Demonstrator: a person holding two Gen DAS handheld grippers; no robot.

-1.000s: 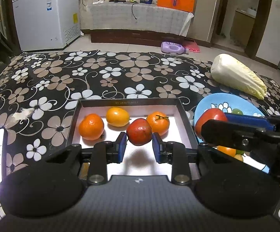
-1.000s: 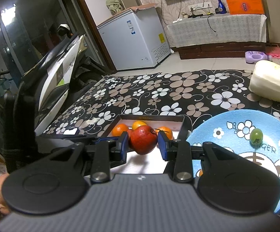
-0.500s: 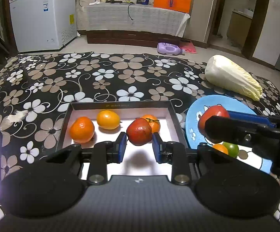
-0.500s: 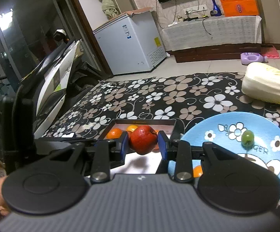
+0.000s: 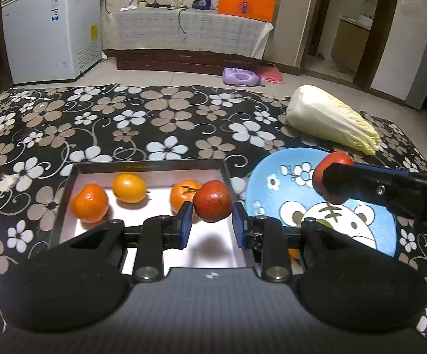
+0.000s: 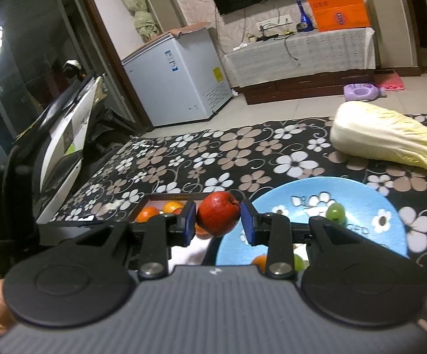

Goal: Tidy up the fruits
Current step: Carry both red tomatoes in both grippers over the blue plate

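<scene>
Three oranges point(image 5: 91, 203) already lie in the box point(image 5: 65, 183), the landmark here, along its far side. Above the box's right part, the left gripper point(image 5: 212, 222) holds a red apple point(image 5: 212, 197), though its jaws look slightly wider than the fruit. Right of the box, over the blue plate point(image 5: 275, 171), the right gripper point(image 6: 218, 224) clamps a second apple point(image 6: 218, 217). Grapes point(image 6: 335, 211) and one orange remain on the plate, so I judge sorting about half done.

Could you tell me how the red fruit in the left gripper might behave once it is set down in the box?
The red fruit looks round and glossy, so it would probably roll on the box floor. It could well nudge the orange behind it.
</scene>
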